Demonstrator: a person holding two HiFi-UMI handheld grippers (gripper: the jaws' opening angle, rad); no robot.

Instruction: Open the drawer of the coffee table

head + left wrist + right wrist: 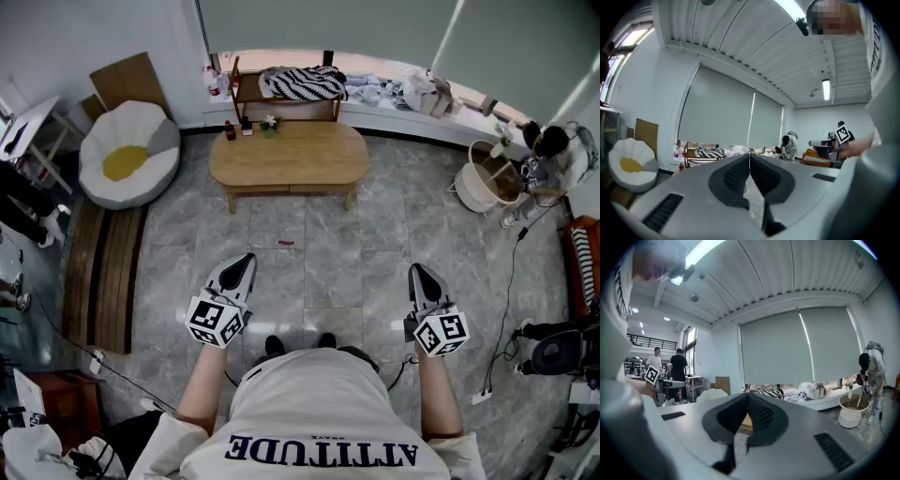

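The wooden coffee table (pixel 289 155) stands on the tiled floor some way ahead of me, its drawer front (pixel 289 188) flush under the top. My left gripper (pixel 246 260) is held out at the lower left, far short of the table, jaws shut with nothing between them. Level with it at the lower right is my right gripper (pixel 413 270), also shut and empty. In the left gripper view the left gripper (pixel 749 156) has its tips meeting; the table is hidden behind it. In the right gripper view a strip of the table (pixel 746 423) shows between the pads of the right gripper (pixel 748 395).
Small bottles (pixel 230 130) and a flower pot (pixel 270 124) sit on the table's far left. A white beanbag chair (pixel 128 154) lies left, a wooden rack with a striped cloth (pixel 301 83) behind. A person (pixel 548 157) crouches by a white basket (pixel 486 177) at right. Cables (pixel 511 309) trail on the right floor.
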